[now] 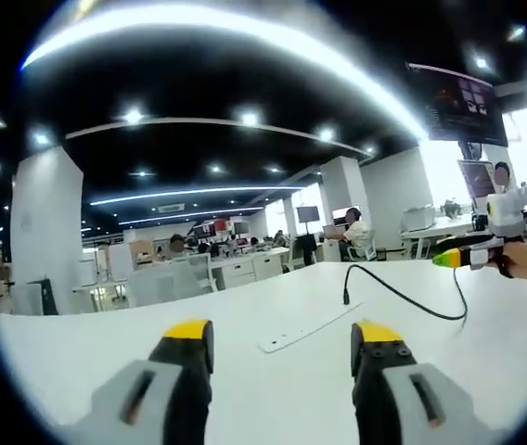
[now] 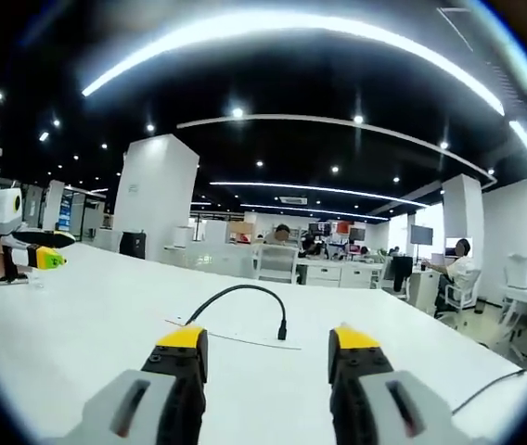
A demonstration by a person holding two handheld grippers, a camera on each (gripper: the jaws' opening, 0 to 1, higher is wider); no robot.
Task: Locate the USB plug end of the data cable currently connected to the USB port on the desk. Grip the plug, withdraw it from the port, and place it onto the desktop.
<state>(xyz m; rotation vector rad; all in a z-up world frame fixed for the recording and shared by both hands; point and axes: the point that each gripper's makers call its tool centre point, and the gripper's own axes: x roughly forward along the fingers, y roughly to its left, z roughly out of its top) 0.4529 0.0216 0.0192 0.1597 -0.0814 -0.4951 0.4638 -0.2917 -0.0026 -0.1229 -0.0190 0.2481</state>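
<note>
A flat white port strip [image 1: 308, 330] lies on the white desk [image 1: 87, 352]. A black data cable [image 1: 412, 306] arcs over the desk, and its plug [image 1: 346, 297] stands upright at the strip's far end. My left gripper [image 1: 282, 345] hovers open just short of the strip, nothing between its yellow-tipped jaws. In the right gripper view the cable [image 2: 240, 288] loops up, then drops to the plug [image 2: 283, 329] on the thin strip [image 2: 236, 339], ahead of my open right gripper [image 2: 268, 345]. Each gripper shows in the other's view, hand-held at the desk edge: right gripper [image 1: 446, 259], left gripper [image 2: 52, 259].
A second dark cable [image 2: 486, 391] lies at the desk's right edge. Beyond the desk are office desks, white pillars [image 2: 157, 190] and seated people [image 1: 354, 232]. A monitor [image 1: 456, 104] hangs at the upper right.
</note>
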